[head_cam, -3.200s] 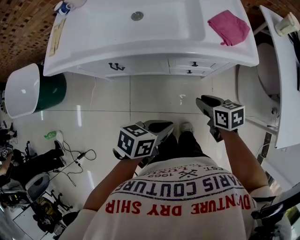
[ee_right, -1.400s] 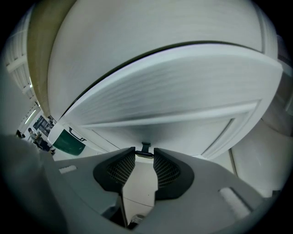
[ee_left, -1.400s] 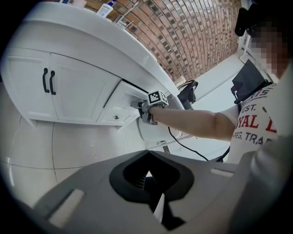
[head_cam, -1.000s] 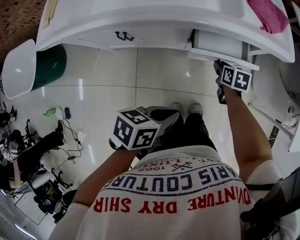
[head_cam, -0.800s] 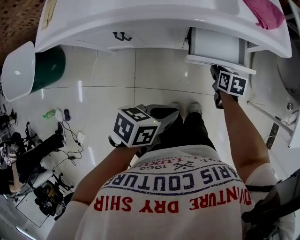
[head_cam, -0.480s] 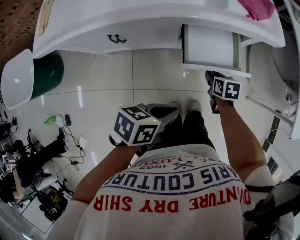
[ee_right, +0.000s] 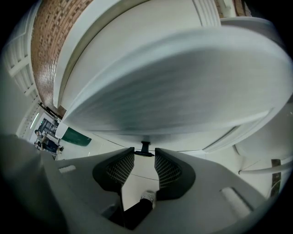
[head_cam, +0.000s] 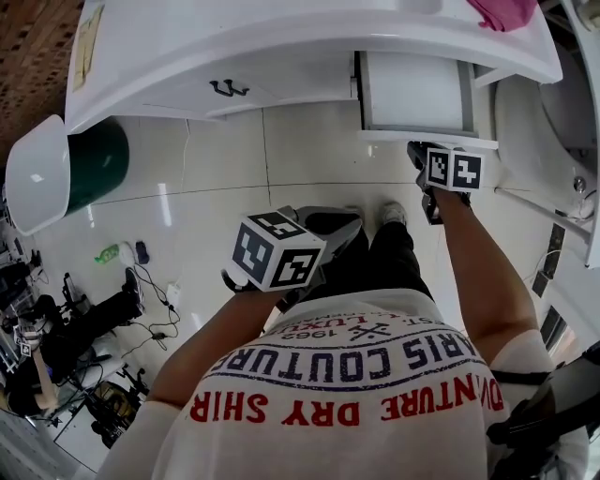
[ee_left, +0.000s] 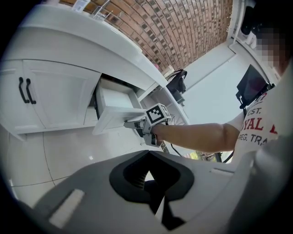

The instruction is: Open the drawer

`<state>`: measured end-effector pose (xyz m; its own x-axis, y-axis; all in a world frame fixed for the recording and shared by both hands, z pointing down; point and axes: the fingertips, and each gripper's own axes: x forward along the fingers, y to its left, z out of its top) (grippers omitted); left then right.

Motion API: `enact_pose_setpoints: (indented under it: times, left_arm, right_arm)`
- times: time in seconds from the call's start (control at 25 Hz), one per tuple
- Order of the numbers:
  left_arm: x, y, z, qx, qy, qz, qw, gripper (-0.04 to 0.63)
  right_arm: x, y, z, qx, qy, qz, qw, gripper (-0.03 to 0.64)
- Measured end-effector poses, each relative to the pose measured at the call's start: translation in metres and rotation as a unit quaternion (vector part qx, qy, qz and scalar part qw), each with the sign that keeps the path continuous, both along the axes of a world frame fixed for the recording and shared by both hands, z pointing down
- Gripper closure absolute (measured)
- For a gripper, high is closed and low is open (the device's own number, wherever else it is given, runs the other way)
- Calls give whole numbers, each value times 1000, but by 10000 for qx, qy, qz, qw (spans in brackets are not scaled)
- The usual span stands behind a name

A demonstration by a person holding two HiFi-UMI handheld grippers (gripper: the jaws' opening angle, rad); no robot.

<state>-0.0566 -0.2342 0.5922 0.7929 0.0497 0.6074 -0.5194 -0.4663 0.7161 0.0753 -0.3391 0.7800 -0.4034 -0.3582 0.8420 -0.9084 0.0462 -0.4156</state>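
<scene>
The white vanity's upper right drawer stands pulled out, its inside bare. My right gripper is at the drawer's front panel. The small black handle sits right at its fingertips, between the two ribbed pads. Its jaws have just been opening, and a gap shows between the pads. In the left gripper view the drawer and right gripper appear from the side. My left gripper hangs by the person's waist, jaws together and holding nothing.
A green bin with a white lid stands at the left. Cabinet doors with black handles lie left of the drawer. A pink cloth lies on the countertop. A white fixture is close on the right. Cables and gear litter the floor.
The drawer, shut in the earliest frame, has slid further out over the last second as my right gripper drew back toward the person. The left gripper has stayed put.
</scene>
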Motion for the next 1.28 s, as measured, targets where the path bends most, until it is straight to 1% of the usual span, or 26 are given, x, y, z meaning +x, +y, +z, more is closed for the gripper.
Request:
enact_pose_setpoints:
  times: [0.08,0.16,0.32,0.36,0.4,0.48,0.52,0.68,0.76,0.84,0.88,0.96,1.12,1.28]
  left_arm:
    - [-3,-4,2,8,-16,-8,10000,607]
    - [-5,-8,4,11,-29,-12,10000,607]
    - [-8,-13,-4,67,82,6,9999,607]
    - [-8,-15,-8,103,132,4,9999,607]
    - [-8,-18,-12,145,183,5,9997,607]
    - [-7,-23,-23,236,297,11,9993,607]
    - [-7,-24,-29,281,361,11,9990,607]
    - [-14,-23,-52,513,517,-16,9973,607]
    - [-20,-22,-66,676,567,-86,9961,607]
    - [-24,-16,-80,824,635,-211,9944,606]
    - [-25,-10,-87,888,661,-264,9935,607]
    - [-27,5,-98,1006,668,-343,9921,606]
    - [-22,55,-115,1144,681,-402,9903,607]
    - [3,120,-134,1396,658,-338,9874,607]
  right_arm:
    - [3,-3,-2,11,-85,40,10000,438]
    - [7,-6,-8,60,-213,174,9996,426]
    - [9,12,-30,-21,-437,189,9989,430]
    - [5,18,-41,-66,-655,228,9976,439]
    - [-2,23,-56,-105,-998,329,9944,446]
    - [-19,28,-99,-77,-1743,506,9834,450]
    - [-28,31,-123,4,-1945,455,9798,471]
    - [-58,51,-205,376,-2054,-166,9778,607]
    - [-69,69,-232,457,-1976,-503,9779,607]
    - [-75,90,-248,492,-1708,-979,9792,607]
    - [-77,101,-255,520,-1595,-1233,9781,607]
    - [-81,122,-271,652,-1533,-1643,9722,607]
    - [-89,174,-296,1037,-1484,-2163,9594,609]
    - [-78,241,-306,1204,-1455,-2450,9510,609]
